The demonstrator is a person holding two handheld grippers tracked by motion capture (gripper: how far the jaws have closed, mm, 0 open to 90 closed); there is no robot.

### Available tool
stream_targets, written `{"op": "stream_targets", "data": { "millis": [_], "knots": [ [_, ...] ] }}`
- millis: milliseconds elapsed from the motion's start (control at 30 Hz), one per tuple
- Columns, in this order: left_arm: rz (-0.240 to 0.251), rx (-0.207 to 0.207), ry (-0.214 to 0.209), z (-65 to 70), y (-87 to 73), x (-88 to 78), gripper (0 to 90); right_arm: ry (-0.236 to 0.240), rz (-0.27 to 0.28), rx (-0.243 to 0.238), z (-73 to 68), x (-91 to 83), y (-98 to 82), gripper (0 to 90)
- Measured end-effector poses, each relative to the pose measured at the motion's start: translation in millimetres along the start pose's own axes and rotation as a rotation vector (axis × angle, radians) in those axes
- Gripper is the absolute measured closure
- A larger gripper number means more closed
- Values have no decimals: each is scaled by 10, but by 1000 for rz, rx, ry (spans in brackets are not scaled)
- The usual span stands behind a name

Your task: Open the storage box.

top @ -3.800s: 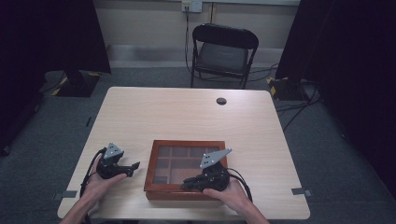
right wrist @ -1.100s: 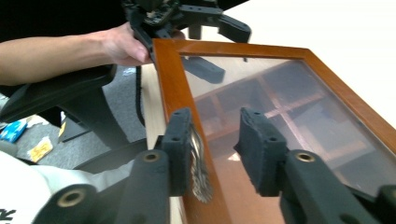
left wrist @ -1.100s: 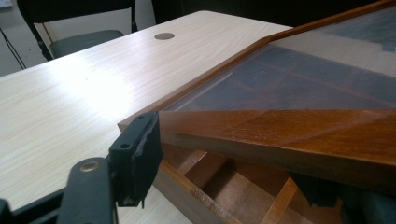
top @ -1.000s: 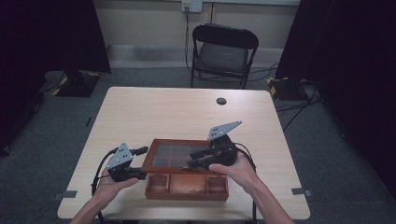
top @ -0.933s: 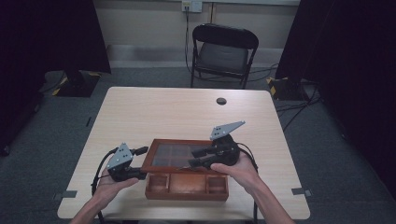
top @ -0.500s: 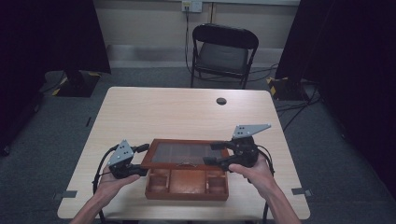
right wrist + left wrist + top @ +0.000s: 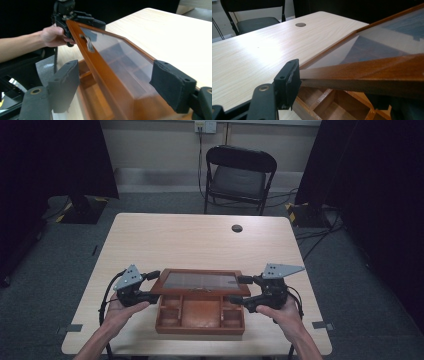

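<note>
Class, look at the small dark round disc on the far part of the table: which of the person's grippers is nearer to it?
Right. The right gripper sits by the box lid's right end, almost straight below the disc; the left gripper, at the lid's left end, lies farther off sideways.

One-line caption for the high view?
Two handheld grippers, left gripper and right gripper, lift the wooden box's glass lid.

No readable text, label or number shows anywhere.
</note>
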State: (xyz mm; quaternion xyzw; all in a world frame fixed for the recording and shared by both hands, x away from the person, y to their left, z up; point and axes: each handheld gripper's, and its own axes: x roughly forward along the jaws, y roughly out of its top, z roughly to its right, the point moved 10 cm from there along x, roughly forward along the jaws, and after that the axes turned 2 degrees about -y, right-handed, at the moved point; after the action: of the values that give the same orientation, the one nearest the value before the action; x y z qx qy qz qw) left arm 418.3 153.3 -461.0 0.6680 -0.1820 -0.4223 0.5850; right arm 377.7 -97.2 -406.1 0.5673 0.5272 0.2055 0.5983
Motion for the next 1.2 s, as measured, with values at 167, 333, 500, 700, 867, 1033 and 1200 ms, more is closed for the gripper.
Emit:
{"op": "stream_targets", "data": {
  "millis": [167, 333, 500, 700, 867, 1033, 1200],
  "knots": [
    [-9, -14, -13, -14, 10, 7, 342, -30, -12, -4, 93, -9, -124, 221],
    [-20, -27, -13, -22, 21, 38, 330, -41, 4, -4, 163, -2, -173, 214],
    [-33, -29, -17, -29, 25, 40, 327, -56, 3, -29, 191, 24, -181, 230],
    [-25, -33, -21, -39, 35, 54, 318, -67, 1, -30, 239, 63, -187, 238],
    [-23, -35, -21, -51, 42, 62, 314, -66, 12, -22, 287, 88, -184, 238],
    [-23, -30, -22, -54, 44, 76, 308, -70, 11, -23, 316, 121, -194, 232],
    [-24, -31, -19, -64, 43, 93, 304, -99, -2, -20, 393, 157, -221, 204]
  ]
}}
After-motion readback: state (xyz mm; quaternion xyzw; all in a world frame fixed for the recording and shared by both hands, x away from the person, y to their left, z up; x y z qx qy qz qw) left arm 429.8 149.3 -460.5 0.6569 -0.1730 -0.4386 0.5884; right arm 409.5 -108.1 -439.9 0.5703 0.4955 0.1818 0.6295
